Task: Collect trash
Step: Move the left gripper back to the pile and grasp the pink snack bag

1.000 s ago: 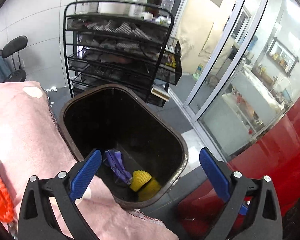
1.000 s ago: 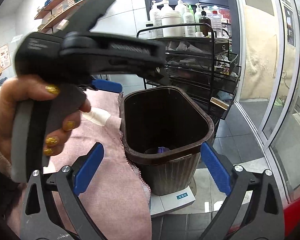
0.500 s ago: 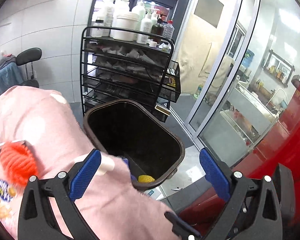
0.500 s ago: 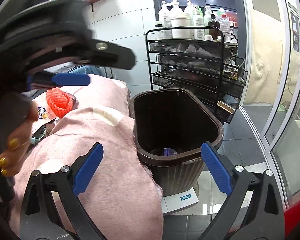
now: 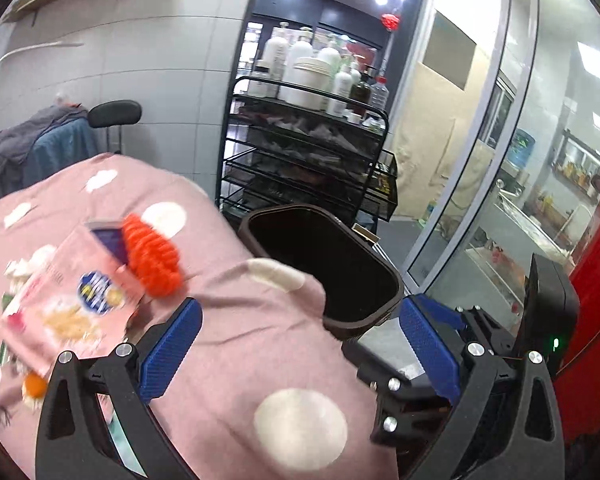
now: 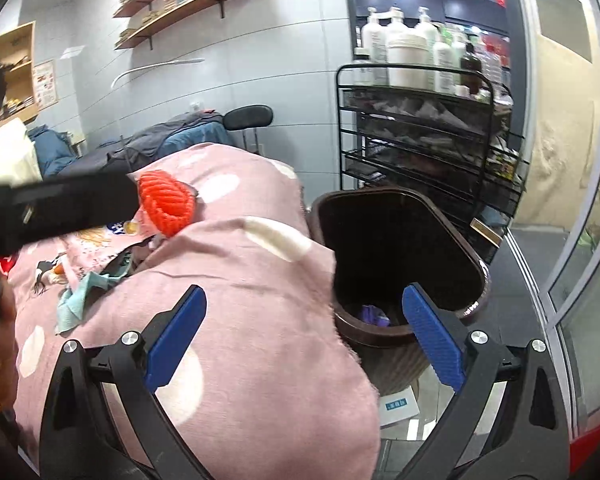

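Note:
A dark brown trash bin [image 5: 380,276] [image 6: 456,240] stands on the floor beside a bed with a pink dotted blanket [image 5: 236,344] [image 6: 244,352]. A purple scrap [image 6: 374,314] lies inside the bin. On the blanket lie an orange foam net [image 5: 152,256] [image 6: 166,200], a pink snack packet [image 5: 68,304] and a teal scrap [image 6: 76,296]. My left gripper [image 5: 296,344] is open and empty above the blanket, left of the bin. My right gripper [image 6: 304,336] is open and empty over the blanket's edge near the bin.
A black wire cart [image 5: 304,168] [image 6: 420,136] with bottles stands behind the bin. Glass doors [image 5: 500,184] are to the right, a red surface [image 5: 596,320] at far right. A black stool [image 5: 114,114] and heaped clothes stand by the tiled wall.
The left gripper has pulled back and swung left, from above the bin to over the blanket; the orange net and packet have come into view. The right gripper shifted slightly left.

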Available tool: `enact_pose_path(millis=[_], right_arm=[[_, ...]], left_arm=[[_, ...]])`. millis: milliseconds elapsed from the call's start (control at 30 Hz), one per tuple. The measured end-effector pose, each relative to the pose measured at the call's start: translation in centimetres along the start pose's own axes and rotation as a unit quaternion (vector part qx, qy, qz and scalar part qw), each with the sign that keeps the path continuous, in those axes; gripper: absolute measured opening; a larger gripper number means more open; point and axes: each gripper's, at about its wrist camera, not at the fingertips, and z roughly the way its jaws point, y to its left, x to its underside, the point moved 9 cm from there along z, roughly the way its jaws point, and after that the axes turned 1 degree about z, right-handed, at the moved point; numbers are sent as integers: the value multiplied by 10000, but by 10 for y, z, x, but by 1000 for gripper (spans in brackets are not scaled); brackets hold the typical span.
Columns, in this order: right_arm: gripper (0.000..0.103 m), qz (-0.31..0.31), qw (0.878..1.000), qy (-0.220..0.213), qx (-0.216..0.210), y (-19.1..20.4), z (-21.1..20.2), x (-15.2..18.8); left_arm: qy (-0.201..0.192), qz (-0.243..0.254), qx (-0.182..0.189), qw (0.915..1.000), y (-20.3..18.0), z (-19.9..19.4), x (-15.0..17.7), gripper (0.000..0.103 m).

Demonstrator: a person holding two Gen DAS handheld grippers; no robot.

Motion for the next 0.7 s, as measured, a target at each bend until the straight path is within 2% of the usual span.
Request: enact_pose_path(millis=[167,300,433,533,600,700], right_arm=[[97,-145,9998,18,-161,20,4,-3],[97,-232,9993,62,-270,33,7,-3],[97,-324,9988,87,-343,43,8,-4],[97,-395,9985,57,-376,51,7,-4],[97,-433,9983,51,-377,54,7,-4],[97,-446,9983,82,-378,55,7,-3]], left_arm=[[-273,-386,-454,9978,36,-28,17,98],[-442,-855,-956,9908,79,-50,31,97],[-326,-1552,-880,9834,119,-54,44,80],[-226,-1747,-846,9807,137,-50,51,67],[-183,-1760,-791,9810,139,-47,52,63],[-141,-1699,-767,9824,137,-43,51,62]])
